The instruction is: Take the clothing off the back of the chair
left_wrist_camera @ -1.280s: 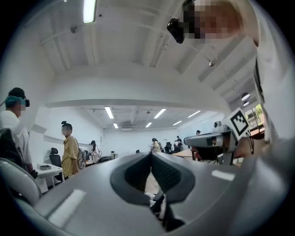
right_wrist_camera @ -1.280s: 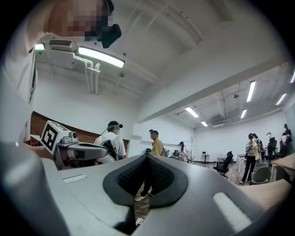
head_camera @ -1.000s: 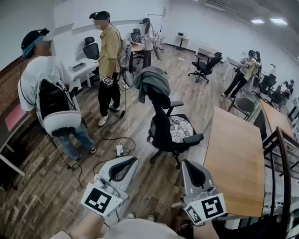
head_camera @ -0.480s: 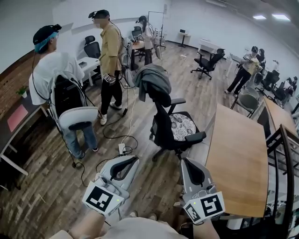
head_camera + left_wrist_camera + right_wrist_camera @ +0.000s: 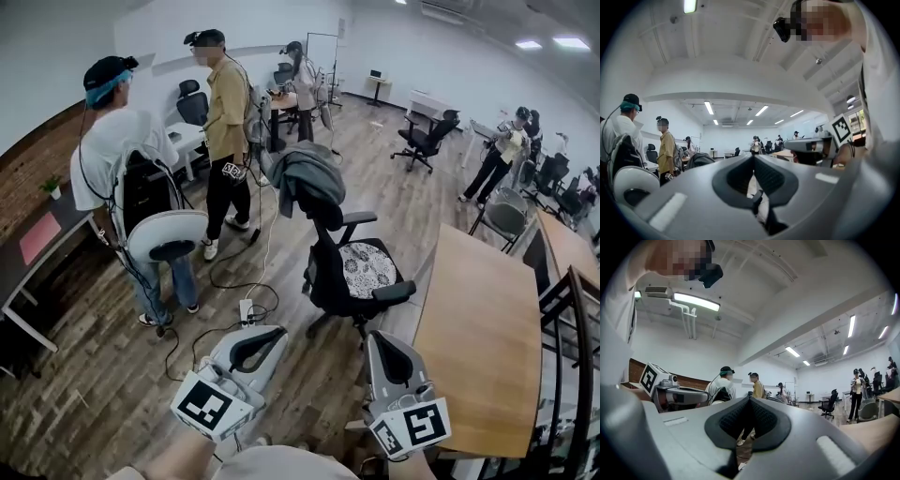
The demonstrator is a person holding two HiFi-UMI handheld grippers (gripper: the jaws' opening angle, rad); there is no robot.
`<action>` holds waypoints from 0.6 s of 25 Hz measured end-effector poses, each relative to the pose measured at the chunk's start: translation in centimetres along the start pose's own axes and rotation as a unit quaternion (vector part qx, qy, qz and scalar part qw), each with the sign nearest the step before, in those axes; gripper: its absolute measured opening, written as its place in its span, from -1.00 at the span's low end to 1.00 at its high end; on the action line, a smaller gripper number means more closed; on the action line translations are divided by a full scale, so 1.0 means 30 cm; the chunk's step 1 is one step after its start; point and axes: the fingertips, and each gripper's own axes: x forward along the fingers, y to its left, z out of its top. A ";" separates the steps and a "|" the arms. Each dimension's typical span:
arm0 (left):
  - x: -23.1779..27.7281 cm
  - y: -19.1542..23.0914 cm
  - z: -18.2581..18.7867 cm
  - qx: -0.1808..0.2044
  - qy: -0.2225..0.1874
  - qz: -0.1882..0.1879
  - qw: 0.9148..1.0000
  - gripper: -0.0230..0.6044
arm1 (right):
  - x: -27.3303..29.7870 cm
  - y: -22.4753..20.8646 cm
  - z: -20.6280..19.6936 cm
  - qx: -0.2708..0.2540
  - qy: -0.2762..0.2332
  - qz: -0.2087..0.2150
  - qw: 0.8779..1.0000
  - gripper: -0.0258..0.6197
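Ahead, floor (image 5: 122,375) with cables (image 5: 234,281) — then chair (image 5: 325,267) bearing clothing (image 5: 302,178), table edge (image 5: 424,281) beside.

Wooden table (image 5: 473,328) (far right), power strip (image 5: 246,307) on plank floor (image 5: 94,394), person in yellow shirt (image 5: 228,103)

Bare wood-plank floor (image 5: 319,375) lies open toward 12 o'clock as far as the black wheeled office chair (image 5: 328,272). Its padded armrest (image 5: 394,292) juts toward 4 o'clock, near the corner of the light-wood surface (image 5: 478,337), leaving a narrow gap. At 10 o'clock a white power strip with looping black cables (image 5: 246,307) lies on the floor. Farther out stand a person in a white shirt (image 5: 117,150) and, at 11 o'clock, a person in a mustard shirt (image 5: 225,103).
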 end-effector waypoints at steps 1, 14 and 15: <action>0.011 -0.011 0.002 0.000 -0.001 -0.001 1.000 -0.93 | 0.000 -0.011 -0.002 -0.001 0.001 0.002 1.000 -0.92; 0.113 -0.093 -0.019 0.012 0.005 0.011 1.000 -0.93 | -0.030 -0.169 -0.055 -0.031 0.003 -0.012 0.999 -0.92; 0.117 -0.100 -0.014 0.014 0.003 0.011 1.000 -0.93 | -0.031 -0.180 -0.060 -0.035 0.006 -0.015 0.999 -0.92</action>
